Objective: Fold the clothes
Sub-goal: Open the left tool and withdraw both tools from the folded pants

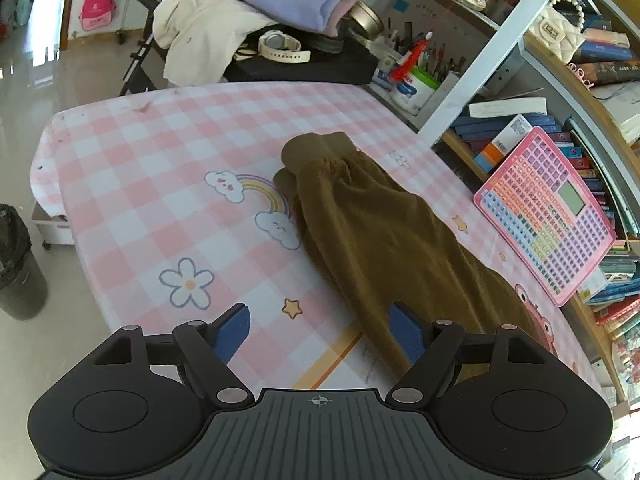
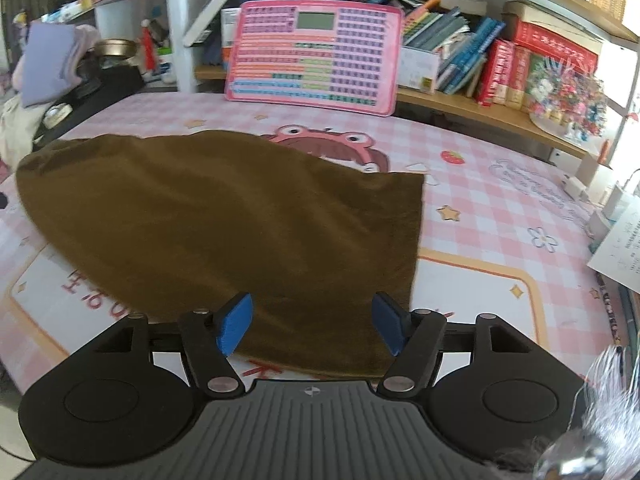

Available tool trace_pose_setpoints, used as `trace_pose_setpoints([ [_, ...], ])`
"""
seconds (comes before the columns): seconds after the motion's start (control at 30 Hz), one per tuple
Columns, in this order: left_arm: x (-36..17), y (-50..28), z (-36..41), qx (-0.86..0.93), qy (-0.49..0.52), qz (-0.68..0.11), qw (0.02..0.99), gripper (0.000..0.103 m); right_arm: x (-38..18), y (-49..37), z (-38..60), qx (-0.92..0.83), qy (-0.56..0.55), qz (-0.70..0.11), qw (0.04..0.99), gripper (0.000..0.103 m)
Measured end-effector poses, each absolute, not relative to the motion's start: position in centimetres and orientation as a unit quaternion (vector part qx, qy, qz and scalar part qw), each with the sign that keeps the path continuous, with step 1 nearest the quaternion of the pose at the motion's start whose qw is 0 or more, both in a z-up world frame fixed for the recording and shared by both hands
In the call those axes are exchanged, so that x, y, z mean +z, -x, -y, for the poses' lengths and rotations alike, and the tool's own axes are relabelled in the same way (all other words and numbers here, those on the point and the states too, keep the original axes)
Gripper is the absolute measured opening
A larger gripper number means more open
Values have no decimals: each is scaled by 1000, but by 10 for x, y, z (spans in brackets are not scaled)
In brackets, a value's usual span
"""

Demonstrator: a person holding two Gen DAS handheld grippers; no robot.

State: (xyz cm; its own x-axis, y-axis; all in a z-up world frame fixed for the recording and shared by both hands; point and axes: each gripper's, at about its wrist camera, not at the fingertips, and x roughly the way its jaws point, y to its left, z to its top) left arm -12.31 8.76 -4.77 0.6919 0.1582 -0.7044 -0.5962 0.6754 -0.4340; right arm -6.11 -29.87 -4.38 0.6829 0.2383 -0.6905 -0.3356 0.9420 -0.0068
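Observation:
Brown pants [image 1: 376,232] lie flat on the pink checked table cover [image 1: 160,200], folded lengthwise with the two ribbed cuffs at the far end. My left gripper [image 1: 324,332] is open and empty, just above the near left edge of the pants. In the right wrist view the pants [image 2: 224,216] spread wide, waist end near me. My right gripper [image 2: 312,324] is open and empty, with both blue pads over the near edge of the pants.
A pink toy keyboard board [image 1: 548,216] leans on the bookshelf [image 2: 496,68] along the table's far side. A pile of clothes [image 1: 224,16] and a black case [image 1: 304,64] sit beyond the table's end. A dark bin [image 1: 16,264] stands on the floor. Papers [image 2: 620,252] lie at the right.

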Motion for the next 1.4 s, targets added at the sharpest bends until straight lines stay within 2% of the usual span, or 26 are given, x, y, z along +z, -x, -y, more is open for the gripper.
trace_pose_setpoints([
  [0.7,-66,96,-162,164,350,-356,851,82,-38,85,209,123,75,-381,913,67],
  [0.83,-71,89,-180,145,355,-364,849,82,-41,89,188,112,70,-388,912,72],
  [1.2,-88,79,-209,78,438,-335,831,81,-40,60,134,82,40,-383,919,72],
  [1.4,-93,67,-208,51,456,-326,826,80,-48,37,103,72,63,-390,916,72],
])
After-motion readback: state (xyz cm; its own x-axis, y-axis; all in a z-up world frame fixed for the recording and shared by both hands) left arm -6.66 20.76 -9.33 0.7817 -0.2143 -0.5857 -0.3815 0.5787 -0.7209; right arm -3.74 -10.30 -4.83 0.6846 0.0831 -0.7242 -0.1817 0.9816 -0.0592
